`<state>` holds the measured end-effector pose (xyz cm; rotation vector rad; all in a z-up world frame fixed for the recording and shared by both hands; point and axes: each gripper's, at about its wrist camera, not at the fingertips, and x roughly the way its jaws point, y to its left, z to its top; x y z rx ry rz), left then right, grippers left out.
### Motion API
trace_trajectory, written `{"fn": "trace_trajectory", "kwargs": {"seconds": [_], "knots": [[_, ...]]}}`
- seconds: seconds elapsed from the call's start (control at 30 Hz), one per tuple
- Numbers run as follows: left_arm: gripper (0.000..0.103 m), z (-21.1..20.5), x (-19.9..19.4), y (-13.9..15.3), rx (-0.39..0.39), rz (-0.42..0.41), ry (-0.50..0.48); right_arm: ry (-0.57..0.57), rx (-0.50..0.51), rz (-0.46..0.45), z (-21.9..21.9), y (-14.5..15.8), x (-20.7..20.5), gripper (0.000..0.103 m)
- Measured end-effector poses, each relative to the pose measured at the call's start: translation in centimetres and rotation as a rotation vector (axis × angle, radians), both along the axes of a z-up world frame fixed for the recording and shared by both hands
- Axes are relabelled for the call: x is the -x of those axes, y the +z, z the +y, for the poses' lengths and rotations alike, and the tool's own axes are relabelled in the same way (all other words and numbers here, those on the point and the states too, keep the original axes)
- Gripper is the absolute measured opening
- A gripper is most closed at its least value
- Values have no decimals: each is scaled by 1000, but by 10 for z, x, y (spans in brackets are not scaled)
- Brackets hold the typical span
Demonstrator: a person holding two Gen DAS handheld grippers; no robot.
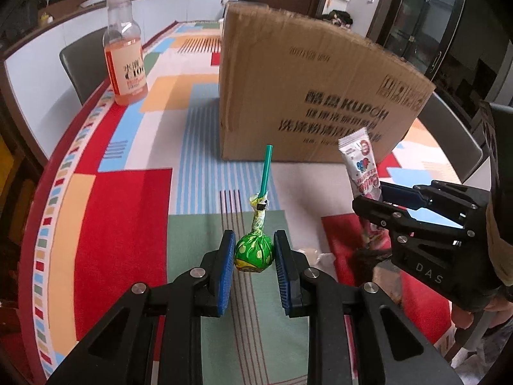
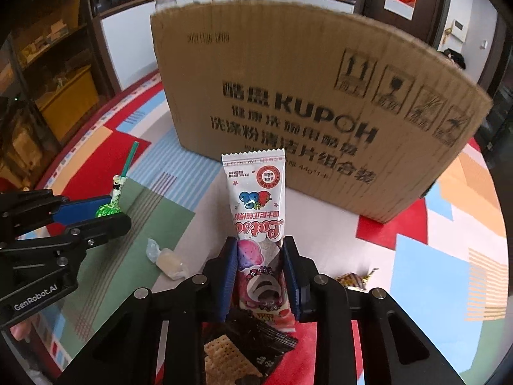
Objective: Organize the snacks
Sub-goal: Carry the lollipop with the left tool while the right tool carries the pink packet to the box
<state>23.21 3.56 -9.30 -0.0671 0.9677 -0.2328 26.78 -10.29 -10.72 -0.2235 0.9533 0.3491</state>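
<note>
Between left fingers (image 1: 229, 256), lollipop (image 1: 255, 250) stick points up.

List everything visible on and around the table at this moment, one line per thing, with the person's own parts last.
cardboard box: one, brown, black print, mid-table
lollipop: one, green wrapper, green stick, in left jaws
snack packet: one, white and pink, in right jaws
bottle: one, clear, orange drink, left table edge
wrapped candy: one, pale, on tablecloth
cracker packet: one, dark, below right gripper
tablecloth: one, multicoloured
left gripper: black, blue pads, shut
right gripper: black, blue pads, shut
</note>
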Motion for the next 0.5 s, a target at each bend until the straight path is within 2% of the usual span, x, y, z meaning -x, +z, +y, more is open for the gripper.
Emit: {"fn": "trace_trajectory", "kwargs": {"seconds": [0.5], "knots": [[25, -11, 21, 64, 18, -166, -21, -26, -75, -182, -24, 71, 29, 29]]}}
